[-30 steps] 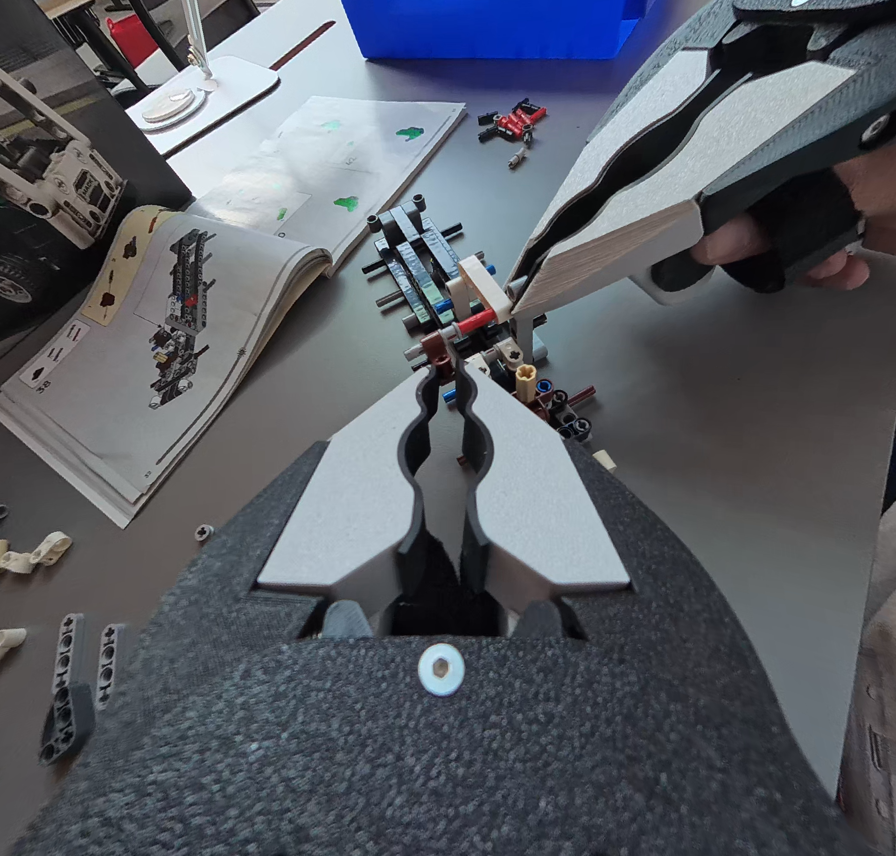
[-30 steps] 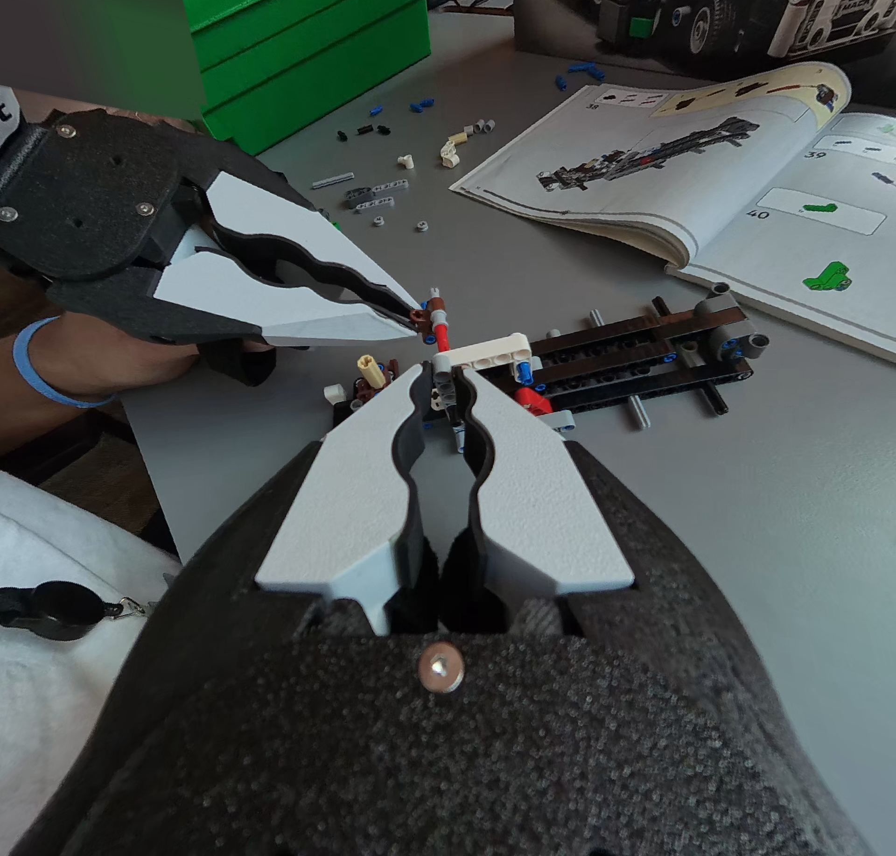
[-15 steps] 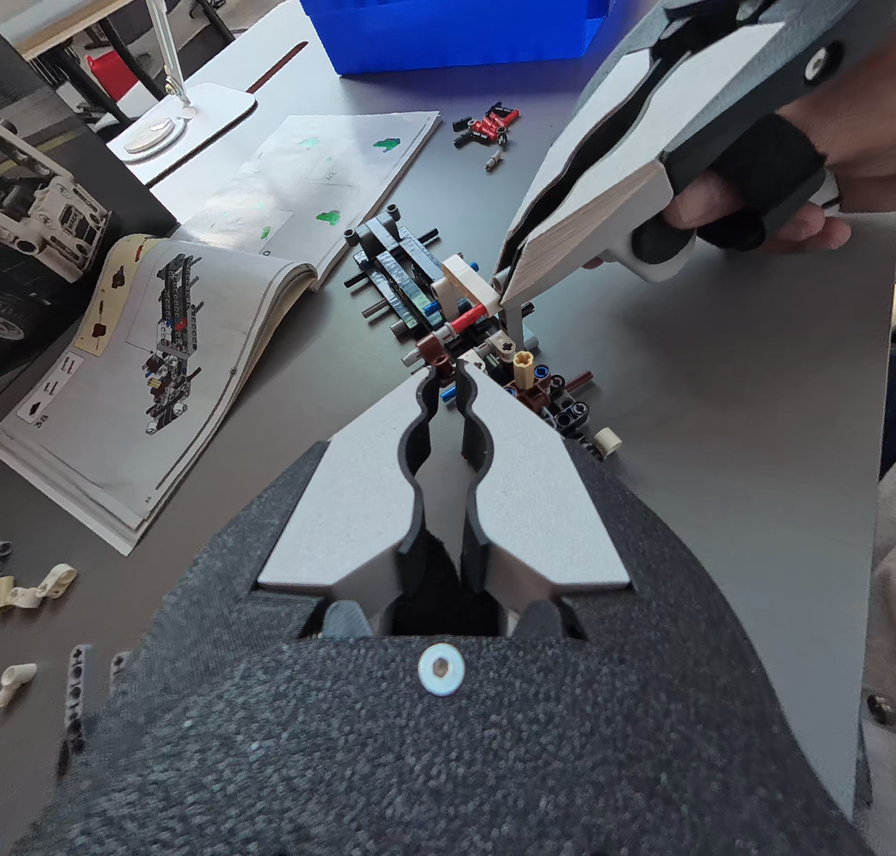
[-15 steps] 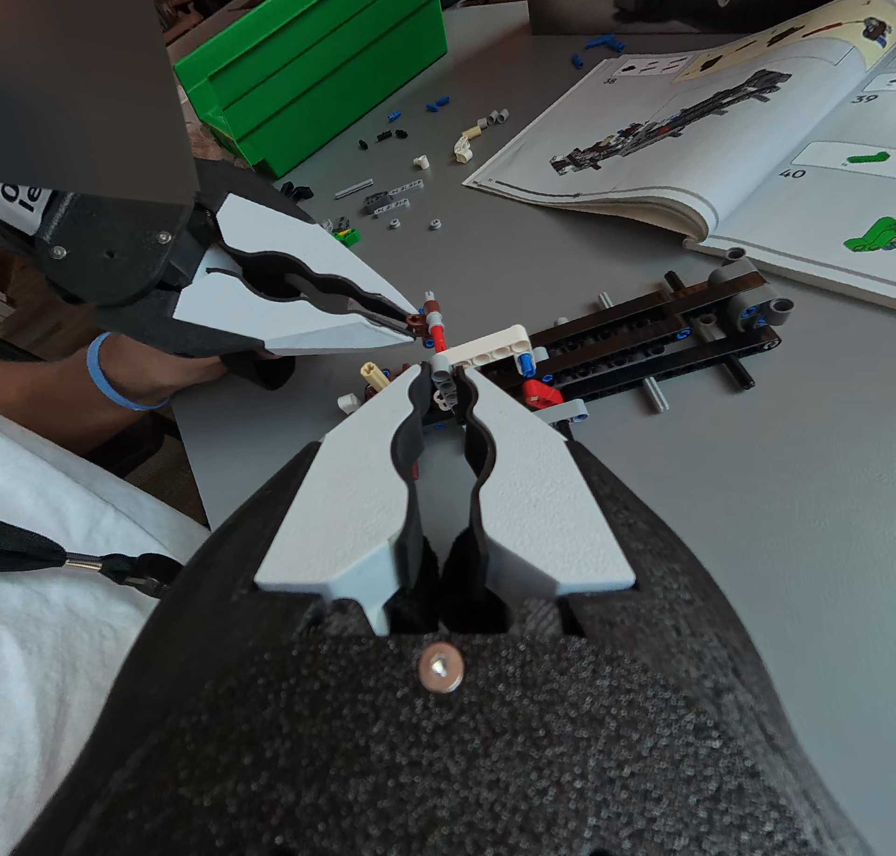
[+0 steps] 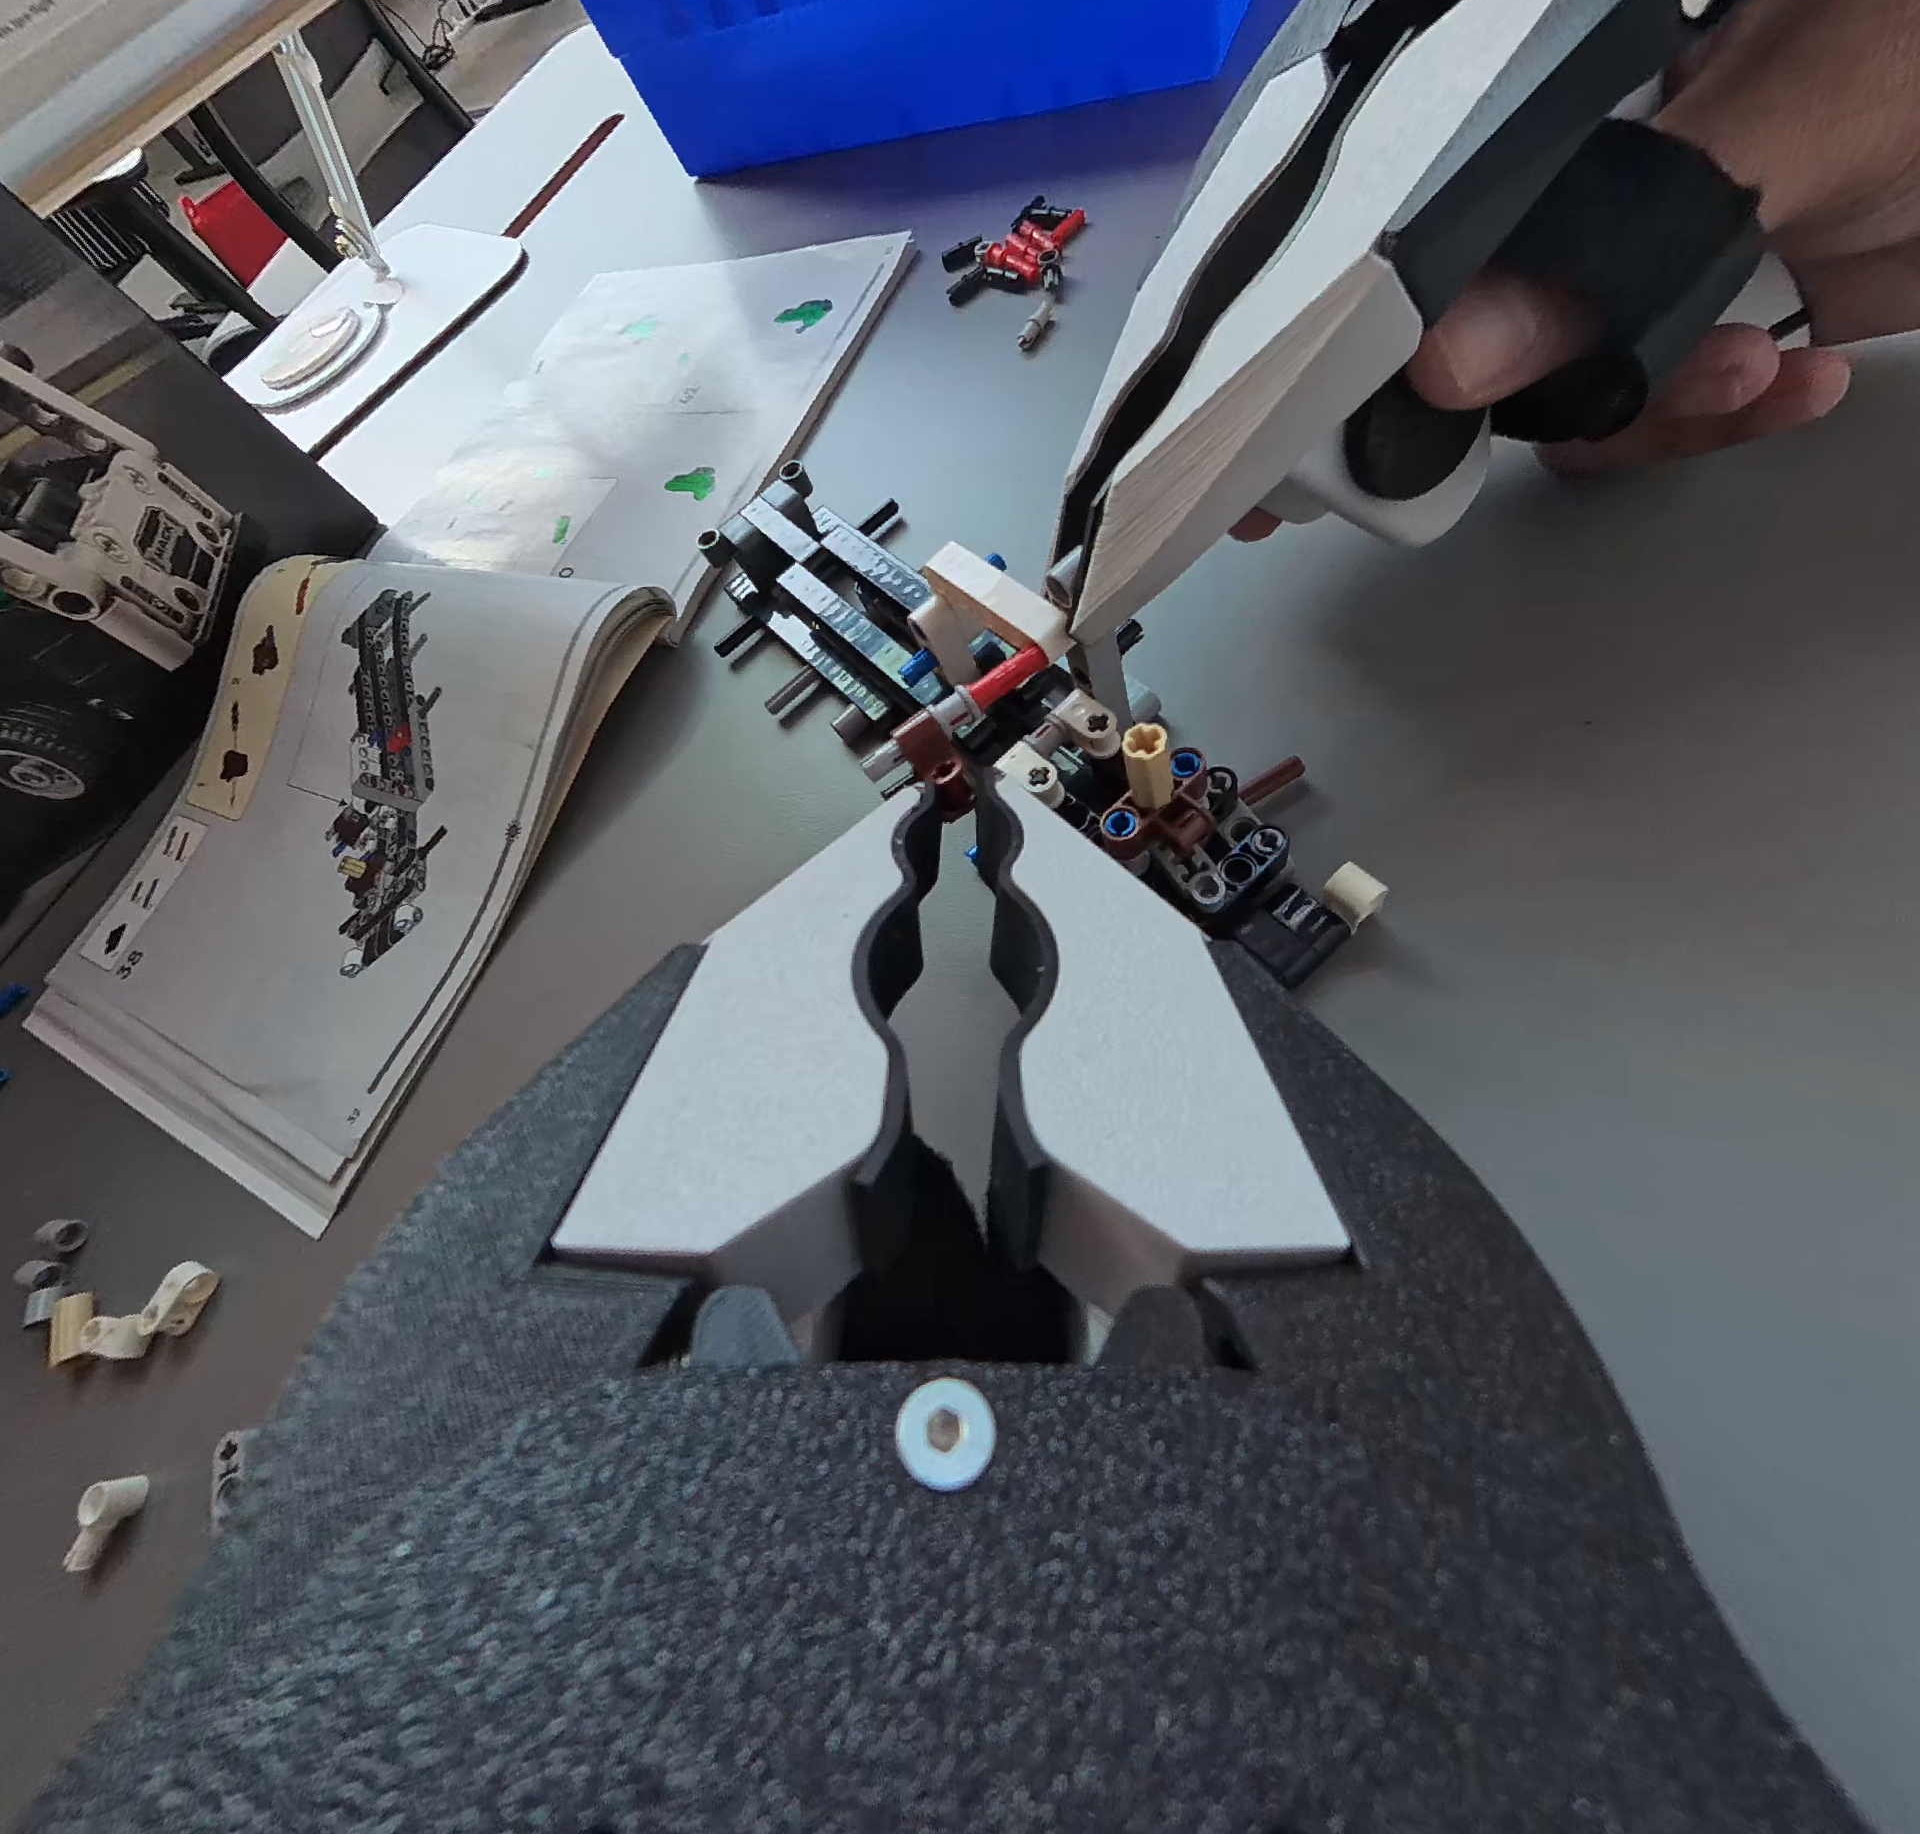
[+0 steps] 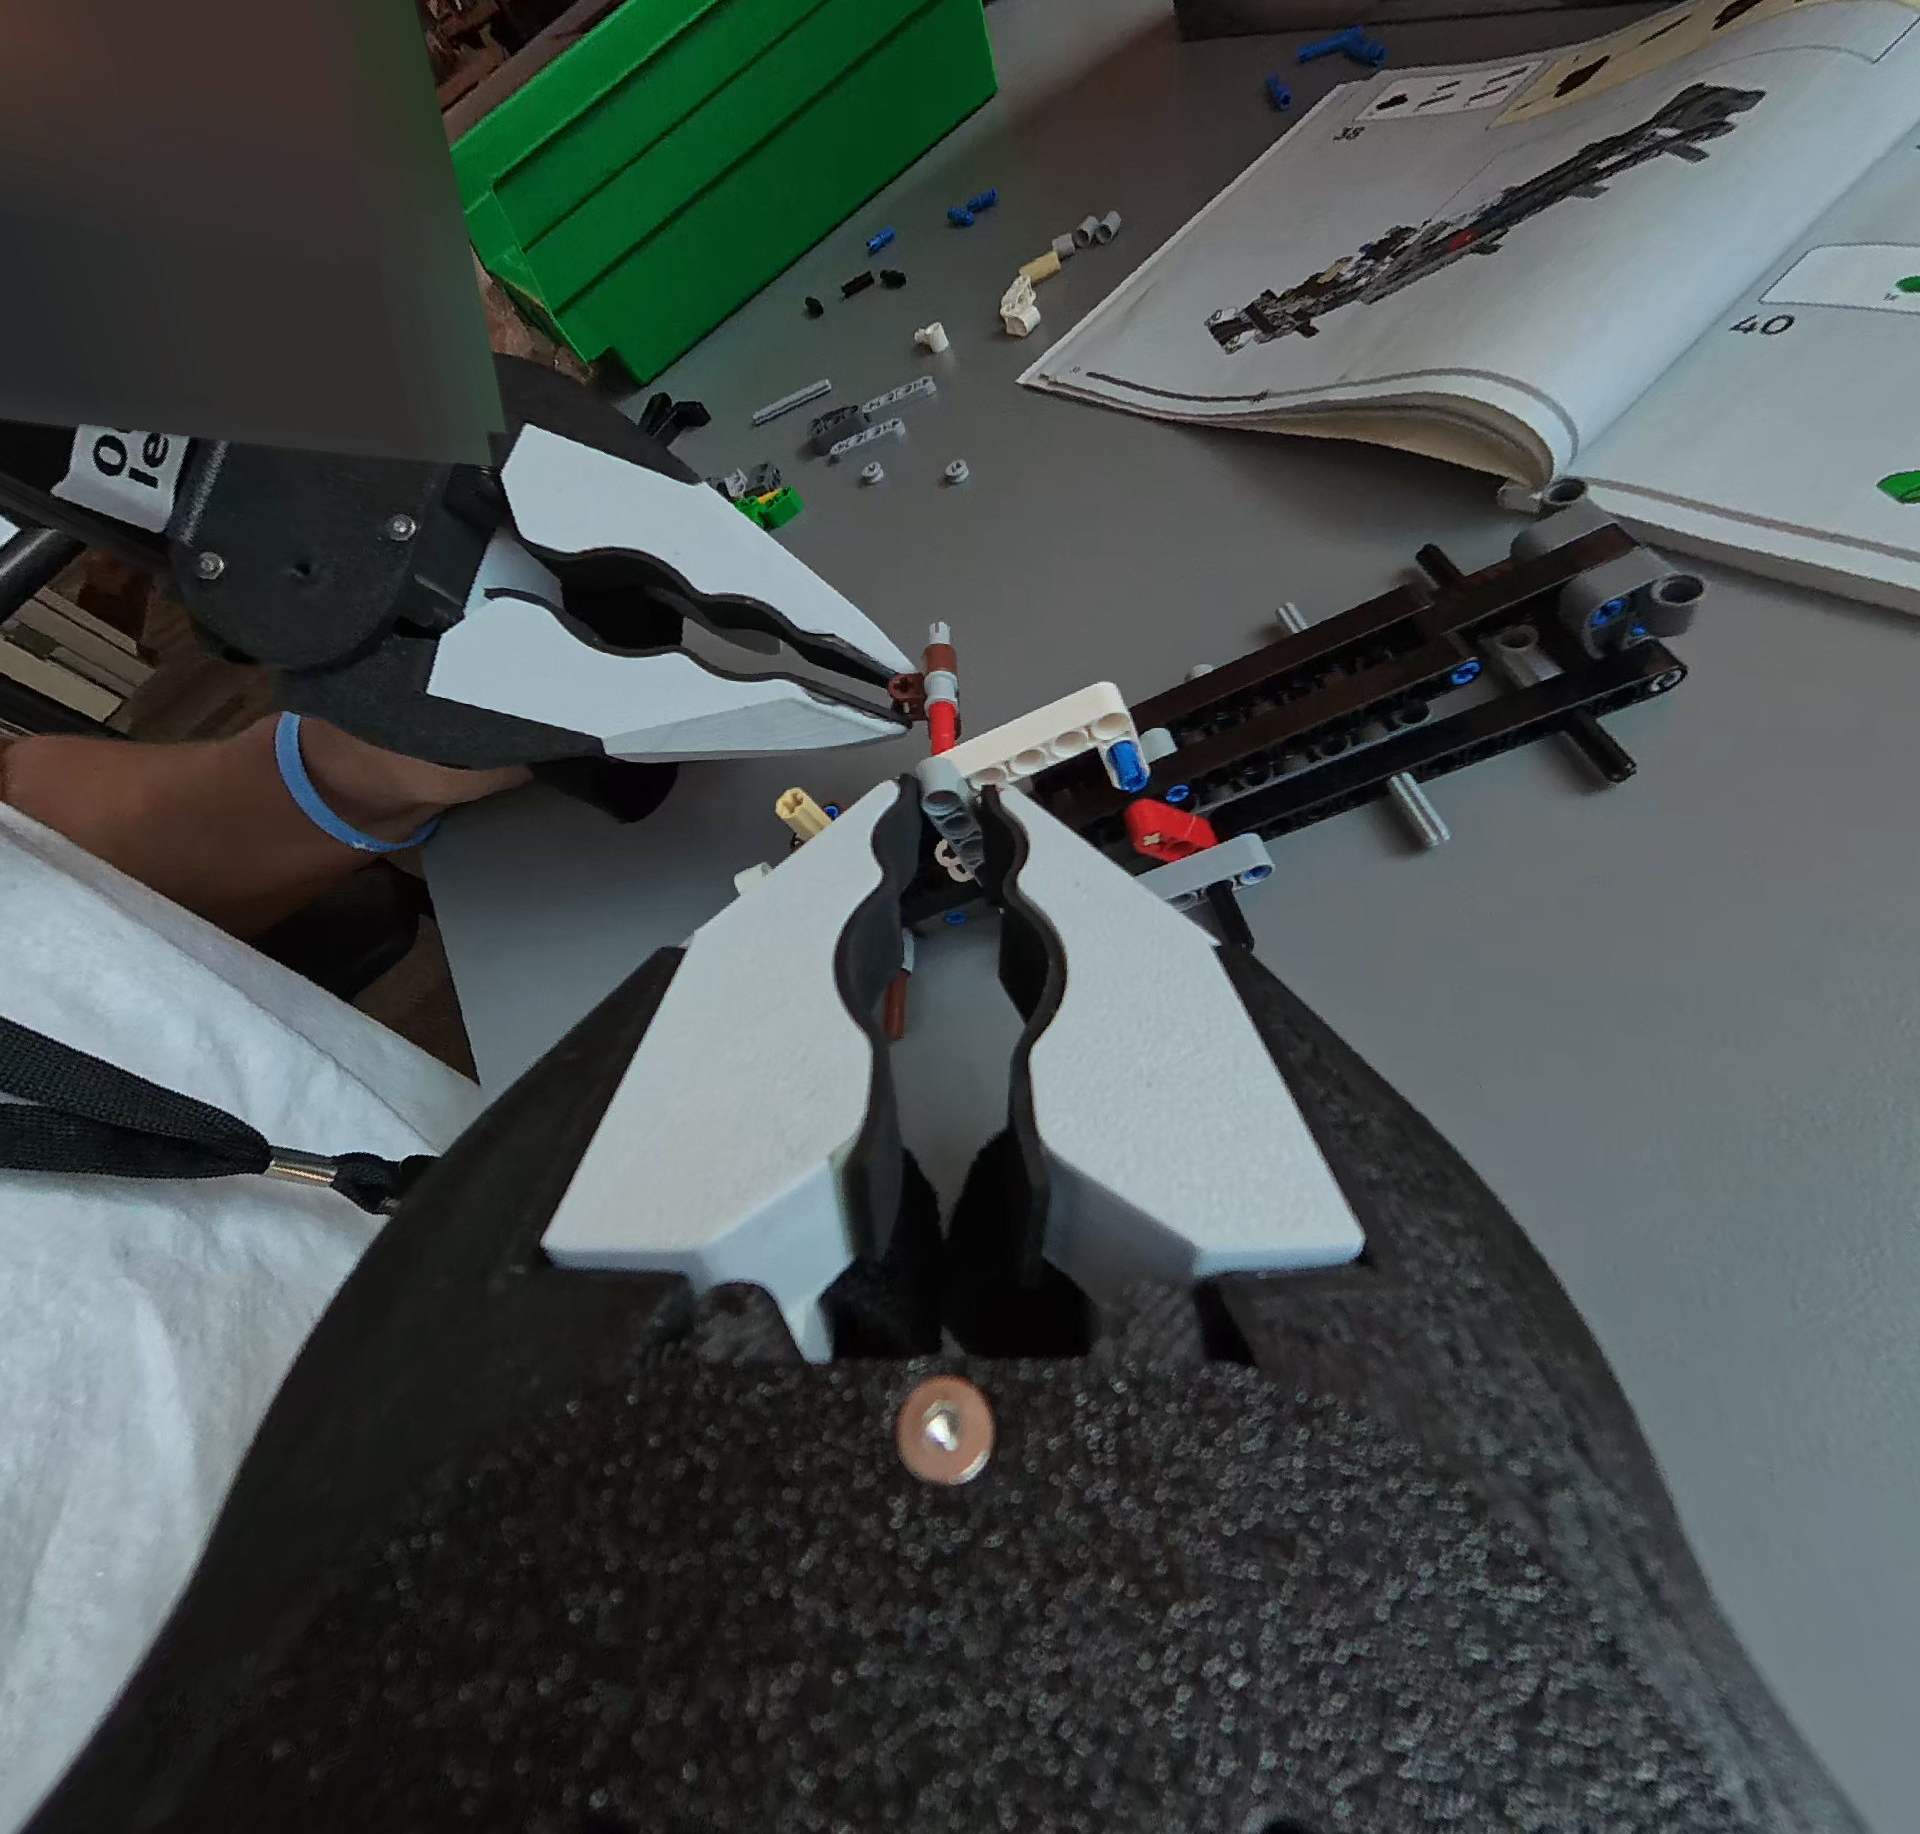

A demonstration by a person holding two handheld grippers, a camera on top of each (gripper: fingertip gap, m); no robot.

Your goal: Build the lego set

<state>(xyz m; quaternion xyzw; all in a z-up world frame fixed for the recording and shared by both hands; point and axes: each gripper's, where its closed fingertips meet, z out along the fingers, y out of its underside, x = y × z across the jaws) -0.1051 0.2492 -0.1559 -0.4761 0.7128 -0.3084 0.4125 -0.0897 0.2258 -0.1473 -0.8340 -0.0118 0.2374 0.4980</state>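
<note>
A long black lego chassis (image 5: 831,600) (image 6: 1351,704) lies on the grey table, with a white beam (image 5: 987,595) (image 6: 1049,735) across it and a red axle (image 5: 997,683) (image 6: 943,719) rising from it. My left gripper (image 5: 954,797) is shut on a brown connector (image 5: 930,745) at the end of that axle; it shows in the right wrist view (image 6: 904,695) too. My right gripper (image 6: 954,823) is shut on a grey upright beam (image 6: 954,813) of the chassis; it enters from the upper right in the left wrist view (image 5: 1081,589).
An open instruction booklet (image 5: 416,745) (image 6: 1558,257) lies beside the chassis. A blue bin (image 5: 935,28) and a green bin (image 6: 748,143) stand at the table's far sides. Loose small parts (image 5: 1013,257) (image 6: 873,413) are scattered on the table. A person's white sleeve (image 6: 156,1109) is near. Both grippers' tips are close together, under 4 cm apart.
Both grippers keep their hold. The views have shifted a little closer and tilted, and the chassis end sits slightly higher in frame.
</note>
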